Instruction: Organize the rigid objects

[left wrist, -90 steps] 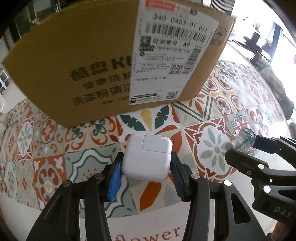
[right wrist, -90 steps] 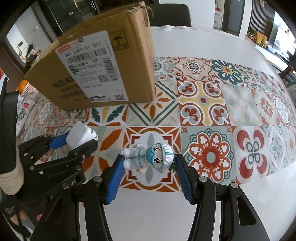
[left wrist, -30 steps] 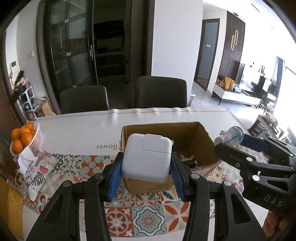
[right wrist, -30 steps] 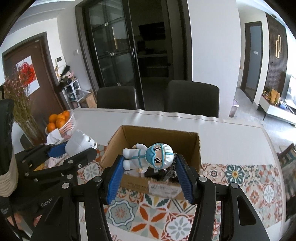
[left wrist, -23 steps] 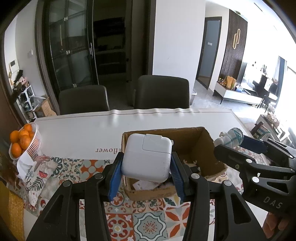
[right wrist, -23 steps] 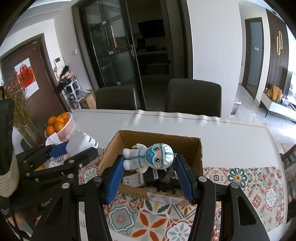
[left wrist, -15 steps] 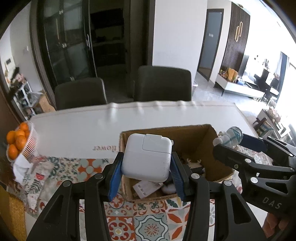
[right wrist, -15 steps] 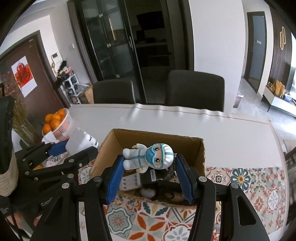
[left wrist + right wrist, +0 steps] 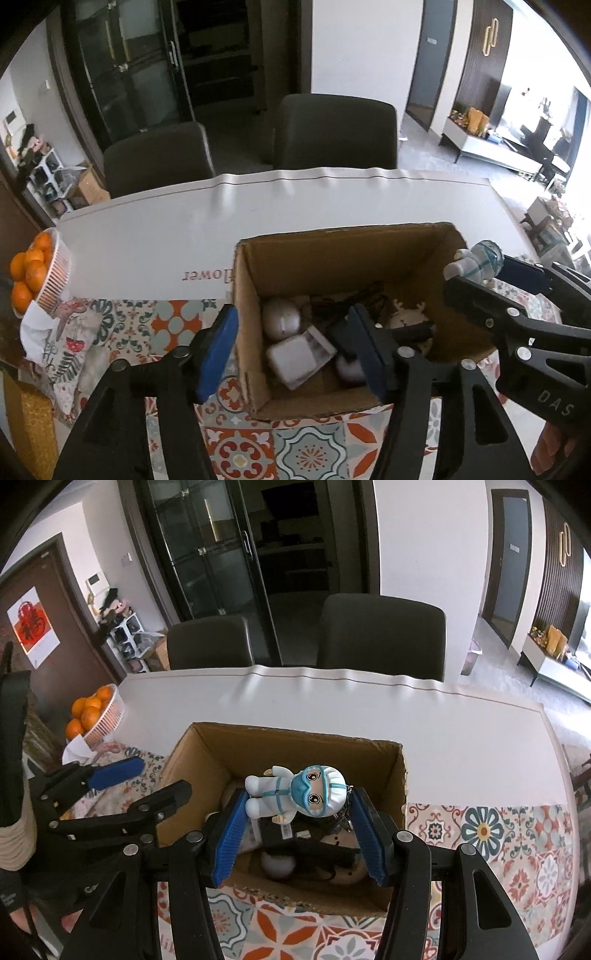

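Left black hand-held gripper with blue pads [image 9: 293,349] stood spread wide, grasping nothing, above the near-left part of the open brown cardboard box [image 9: 247,295]. White square plastic power adapter [image 9: 293,356] lay inside the box, tilted and slightly blurred, among a white ball-like item [image 9: 280,319] and dark tangled pieces. Box rested on a patterned tile-print table mat [image 9: 306,454].

Right black hand-held gripper with blue pads [image 9: 297,825] was clenched on the small white-and-teal plastic figurine in goggles and mask [image 9: 295,792], held lying sideways above the box [image 9: 400,775], head toward the right pad.

Seen only from the left wrist: the adapter on the box floor. Seen only from the right wrist: the figurine's face and the left gripper's parted fingers [image 9: 118,771] from the side. A white basket of oranges [image 9: 99,716] sat at the table's far-left edge.
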Available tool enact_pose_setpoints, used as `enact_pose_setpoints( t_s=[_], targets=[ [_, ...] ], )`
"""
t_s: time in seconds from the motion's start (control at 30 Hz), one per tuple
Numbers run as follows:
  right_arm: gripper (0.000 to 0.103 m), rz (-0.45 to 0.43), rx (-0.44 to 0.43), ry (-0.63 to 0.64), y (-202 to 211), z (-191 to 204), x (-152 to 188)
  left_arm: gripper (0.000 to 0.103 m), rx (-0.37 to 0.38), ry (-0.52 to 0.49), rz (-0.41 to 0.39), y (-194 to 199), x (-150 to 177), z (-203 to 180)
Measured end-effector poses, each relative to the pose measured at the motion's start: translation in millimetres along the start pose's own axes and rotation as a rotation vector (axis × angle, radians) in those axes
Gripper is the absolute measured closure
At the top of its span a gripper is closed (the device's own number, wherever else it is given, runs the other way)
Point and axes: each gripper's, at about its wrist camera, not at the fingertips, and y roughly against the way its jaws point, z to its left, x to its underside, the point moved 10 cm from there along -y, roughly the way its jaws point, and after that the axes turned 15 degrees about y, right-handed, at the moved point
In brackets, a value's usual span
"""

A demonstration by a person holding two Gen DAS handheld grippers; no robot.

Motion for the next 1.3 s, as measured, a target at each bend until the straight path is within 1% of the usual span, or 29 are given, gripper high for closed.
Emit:
enact_pose_setpoints(
  t_s=[0.03,0.13,0.27,0.3,0.4,0.43,0.57,0.7,0.8,1.03,1.13,1.3],
  targets=[
    [0.047,0.001,0.001,0.0,-1,0,0,0.029,-0.015,0.007,-0.008,1,-1,3],
    [0.047,0.004,0.004,0.002,-3,0,-2,0.018,-0.057,0.033,-0.046,7,-5,15],
    [0.047,0.007,0.003,0.007,-5,4,-3,0.014,-0.102,0.049,-0.086,18,-10,27],
    [0.045,0.012,0.006,0.006,-4,5,-2,0.011,-0.114,0.052,-0.098,20,-11,30],
    [0.036,0.016,0.035,0.006,0,4,0,0.011,-0.14,0.056,-0.133,30,-12,37],
    [0.035,0.015,0.056,0.009,4,4,1,0.01,-0.144,0.06,-0.141,34,-12,39],
    [0.034,0.006,0.092,-0.001,21,3,6,0.006,-0.142,0.062,-0.179,54,-9,40],
    [0.028,-0.019,0.141,-0.012,49,4,15,0.002,-0.137,0.056,-0.237,80,-3,40],
    [0.025,-0.044,0.18,-0.014,73,6,21,0.0,-0.122,0.059,-0.275,101,4,39],
    [0.015,-0.134,0.246,-0.011,136,15,34,0.0,-0.078,0.045,-0.351,149,22,29],
    [0.012,-0.167,0.27,-0.008,157,20,39,0.0,-0.069,0.046,-0.381,168,31,27],
    [0.011,-0.205,0.276,-0.009,185,29,50,0.0,-0.04,0.056,-0.399,189,49,26]
  ],
)
